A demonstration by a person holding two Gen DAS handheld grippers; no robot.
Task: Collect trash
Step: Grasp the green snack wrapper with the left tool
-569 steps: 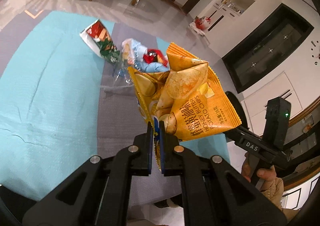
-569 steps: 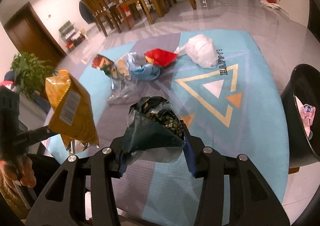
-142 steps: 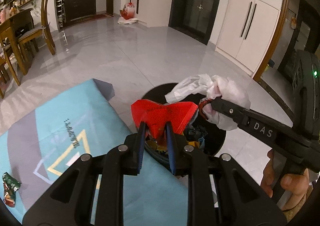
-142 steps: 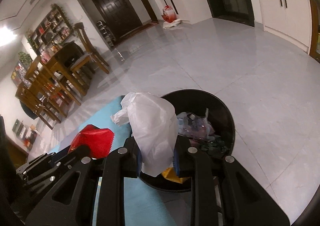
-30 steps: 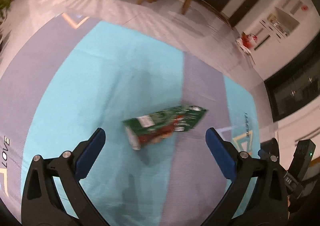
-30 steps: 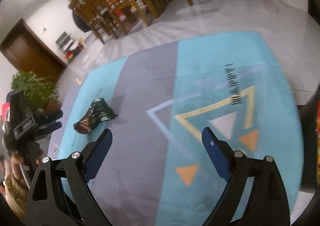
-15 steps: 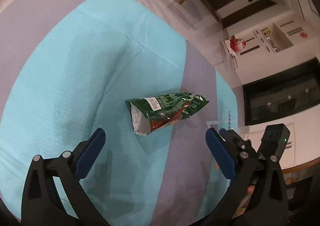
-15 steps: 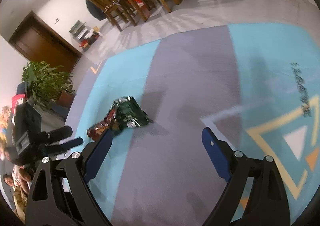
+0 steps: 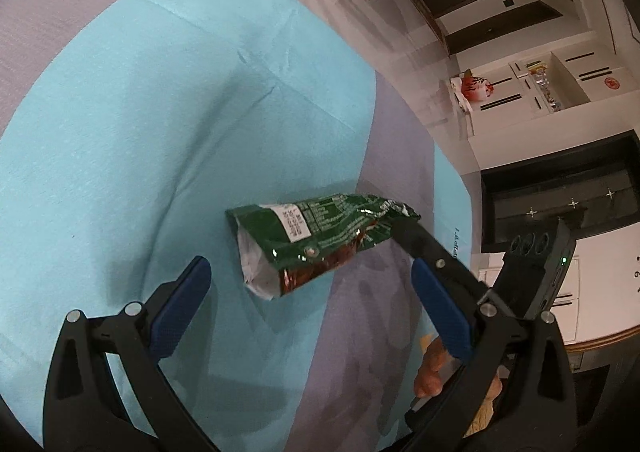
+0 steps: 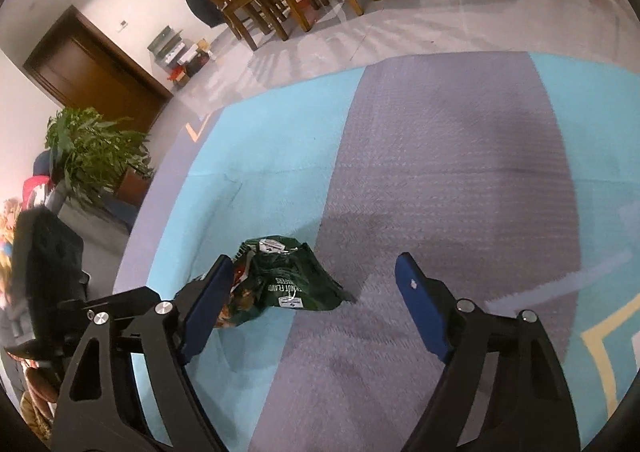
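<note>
While both jaws gape empty, the green snack bag (image 9: 316,242) lies lengthwise across the rug (image 9: 120,132).

On the green snack bag (image 10: 280,284) white capitals read "NUT FLAVO", seen upside down in the right wrist view, the start of the first word creased out of sight and the line beneath too small to read. A white sticker (image 9: 293,223) on the same bag carries small black print (illegible at this size). The rug (image 9: 120,132) bears tiny dark lettering (image 9: 457,242) near its edge, too small to make out.
</note>
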